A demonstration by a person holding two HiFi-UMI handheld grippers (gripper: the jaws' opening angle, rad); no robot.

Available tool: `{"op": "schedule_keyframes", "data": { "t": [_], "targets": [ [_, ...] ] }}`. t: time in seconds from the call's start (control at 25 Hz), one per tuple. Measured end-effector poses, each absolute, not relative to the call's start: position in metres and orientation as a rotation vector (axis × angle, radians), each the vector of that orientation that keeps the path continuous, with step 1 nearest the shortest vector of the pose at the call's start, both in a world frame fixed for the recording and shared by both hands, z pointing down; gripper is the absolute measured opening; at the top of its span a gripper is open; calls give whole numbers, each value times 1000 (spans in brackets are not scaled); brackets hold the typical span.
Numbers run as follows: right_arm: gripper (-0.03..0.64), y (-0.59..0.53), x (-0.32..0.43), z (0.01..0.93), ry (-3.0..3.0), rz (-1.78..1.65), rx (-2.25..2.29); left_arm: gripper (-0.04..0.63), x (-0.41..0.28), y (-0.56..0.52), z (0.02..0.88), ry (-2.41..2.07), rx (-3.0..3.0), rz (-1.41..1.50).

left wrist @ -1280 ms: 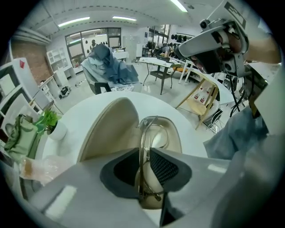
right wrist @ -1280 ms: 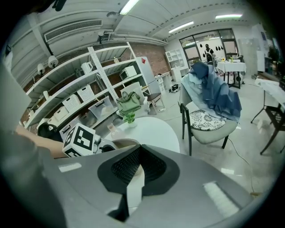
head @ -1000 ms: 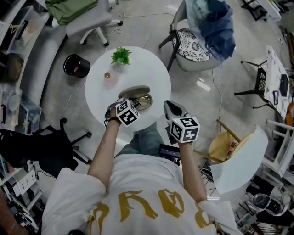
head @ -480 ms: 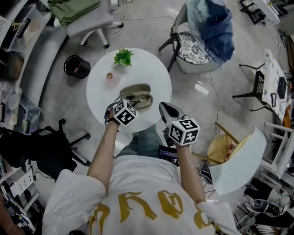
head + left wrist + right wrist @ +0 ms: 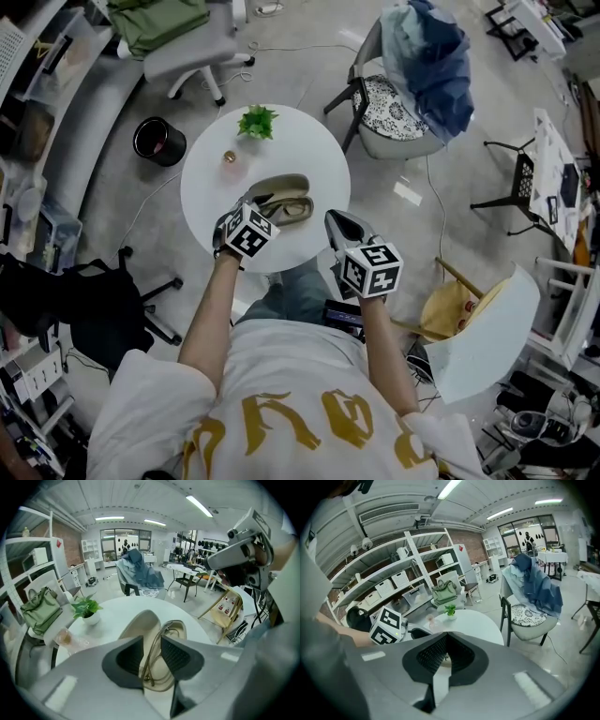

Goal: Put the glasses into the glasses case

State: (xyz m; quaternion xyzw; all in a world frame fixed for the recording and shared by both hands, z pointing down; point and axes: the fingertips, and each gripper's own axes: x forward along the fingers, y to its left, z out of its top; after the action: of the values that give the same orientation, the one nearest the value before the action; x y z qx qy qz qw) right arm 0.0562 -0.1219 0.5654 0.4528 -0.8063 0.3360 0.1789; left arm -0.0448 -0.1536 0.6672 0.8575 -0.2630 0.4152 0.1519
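Observation:
A beige glasses case point(image 5: 279, 186) lies open on the round white table point(image 5: 211, 178). The thin-framed glasses point(image 5: 294, 209) rest in its lower half. My left gripper point(image 5: 264, 210) hovers at the case's near end. In the left gripper view its jaws point(image 5: 152, 656) stand a little apart; the glasses point(image 5: 171, 628) and the case lid point(image 5: 140, 625) show through the gap, and whether a jaw touches the frame is unclear. My right gripper point(image 5: 336, 221) is held off the table's right edge, and in its own view it point(image 5: 446, 641) is shut on nothing.
A small potted plant point(image 5: 257, 121) and a small pinkish glass point(image 5: 229, 157) stand at the table's far side. A chair draped with blue clothes point(image 5: 417, 70) is at the far right, a black bin point(image 5: 156, 141) at the left, a yellow chair point(image 5: 452, 302) near my right.
The right gripper has drifted a little left, toward the table edge. The left gripper stays at the case with the glasses lying inside.

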Motion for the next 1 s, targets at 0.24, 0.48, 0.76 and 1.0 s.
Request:
{"op": "schedule_keyframes", "data": {
  "t": [0.24, 0.48, 0.76, 1.0],
  "targets": [
    [21, -120, 55, 556, -2244, 867, 1323, 98, -57, -158, 634, -892, 2469, 1060],
    [20, -125, 59, 525, -2277, 816, 1464, 50, -66, -153, 591, -1010, 2497, 918],
    [17, -125, 48, 497, -2315, 731, 1498, 2, -75, -149, 541, -1112, 2515, 712],
    [17, -128, 32, 485, -2345, 695, 1484, 2, -83, -149, 504, -1163, 2555, 596]
  ]
}}
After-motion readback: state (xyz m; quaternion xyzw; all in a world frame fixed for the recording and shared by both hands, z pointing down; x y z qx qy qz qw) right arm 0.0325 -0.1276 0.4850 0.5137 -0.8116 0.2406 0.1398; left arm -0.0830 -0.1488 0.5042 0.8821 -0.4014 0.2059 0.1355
